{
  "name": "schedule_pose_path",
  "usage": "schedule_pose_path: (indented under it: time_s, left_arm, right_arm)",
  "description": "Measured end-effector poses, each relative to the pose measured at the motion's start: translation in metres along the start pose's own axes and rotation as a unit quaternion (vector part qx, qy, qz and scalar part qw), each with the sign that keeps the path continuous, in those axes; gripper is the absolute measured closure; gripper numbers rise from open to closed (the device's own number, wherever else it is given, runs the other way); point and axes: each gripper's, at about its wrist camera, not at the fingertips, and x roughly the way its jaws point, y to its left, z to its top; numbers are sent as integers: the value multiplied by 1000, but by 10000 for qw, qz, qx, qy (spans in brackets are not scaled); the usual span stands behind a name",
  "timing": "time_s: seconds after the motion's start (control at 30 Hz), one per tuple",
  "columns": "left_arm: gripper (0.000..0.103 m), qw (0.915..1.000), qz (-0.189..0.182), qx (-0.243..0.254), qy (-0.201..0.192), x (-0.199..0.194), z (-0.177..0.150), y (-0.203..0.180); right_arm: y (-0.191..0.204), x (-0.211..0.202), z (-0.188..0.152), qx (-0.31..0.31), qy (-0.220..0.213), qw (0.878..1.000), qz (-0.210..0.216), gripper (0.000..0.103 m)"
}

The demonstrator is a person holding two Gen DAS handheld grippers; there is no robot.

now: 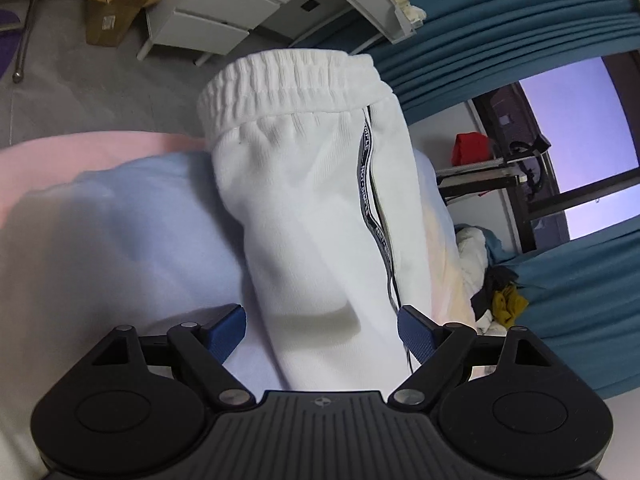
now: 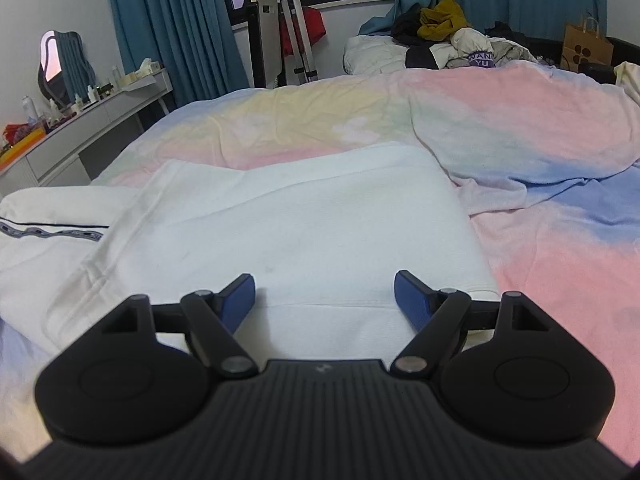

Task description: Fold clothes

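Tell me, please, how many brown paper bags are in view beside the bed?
1: a brown paper bag stands at the far right of the bed, past the clothes pile. Others may be hidden.

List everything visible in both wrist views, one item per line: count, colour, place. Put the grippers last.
white trousers: one, white with a black lettered side stripe, laid on the bed, partly folded
duvet: one, pastel pink, blue and yellow, covering the bed
curtains: teal, at the window
clothes pile: one heap, mustard, black and white, at the far end of the bed
paper bag: one, brown, far right of the bed
dressing table: one, grey-white, left of the bed, bottles on top
mirror: one, wavy-edged, on the dressing table
cardboard box: one, brown, on the floor
left gripper: black with blue pads, open, over the trousers
right gripper: black with blue pads, open, over the trousers
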Motion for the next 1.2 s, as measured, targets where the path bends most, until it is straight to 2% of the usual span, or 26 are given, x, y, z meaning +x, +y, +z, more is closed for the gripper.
schedule_pose_path:
  time_s: [0.1,0.23,0.37,0.47,0.53,0.57,0.63,0.7,0.77,0.9,1.0,1.07,1.13,1.2]
  left_arm:
    - [19,9998,-22,-178,-43,16,10,6]
    - [21,9967,-245,-642,-440,23,23,17]
    - [31,9934,-282,-673,-885,23,34,12]
    - [51,9933,-115,-289,-1116,26,39,-4]
    - [78,9921,46,144,-1248,27,40,-21]
    - [80,9904,127,412,-1314,27,40,-32]
    - [85,9832,-53,932,-1568,19,29,-63]
    - [86,9723,-238,1448,-1818,10,19,-94]
    - [86,9561,-335,2111,-2004,2,-1,-134]
    - [86,9135,-560,3348,-2243,-13,-53,-214]
    - [86,8835,-763,4002,-2312,-13,-106,-269]
    - [86,8669,-921,4339,-2277,-9,-145,-299]
    - [86,8532,-1056,4631,-2153,9,-188,-328]
    - [86,8457,-1181,4833,-1931,29,-227,-343]
  right_arm:
    - [2,1,0,-56,-1,10000,-38,23]
    - [4,1,-2,-154,-24,9998,-83,23]
    - [4,2,-2,-114,-52,9999,-77,23]
    - [5,4,-3,-123,-75,9999,-77,23]
    - [5,5,-3,-123,-79,9999,-68,23]
    - [5,5,-3,-121,-81,9999,-62,23]
    - [4,5,-2,-82,-80,9999,-44,23]
    - [2,6,0,-17,-62,10000,-21,23]
    - [-1,4,2,121,-80,9999,-6,25]
    - [-13,-11,9,563,-198,9980,190,25]
    - [-23,-26,16,718,-393,9965,152,25]
    - [-33,-37,22,855,-518,9949,132,25]
    - [-47,-49,28,1004,-664,9927,82,25]
    - [-64,-61,34,1195,-805,9896,20,25]
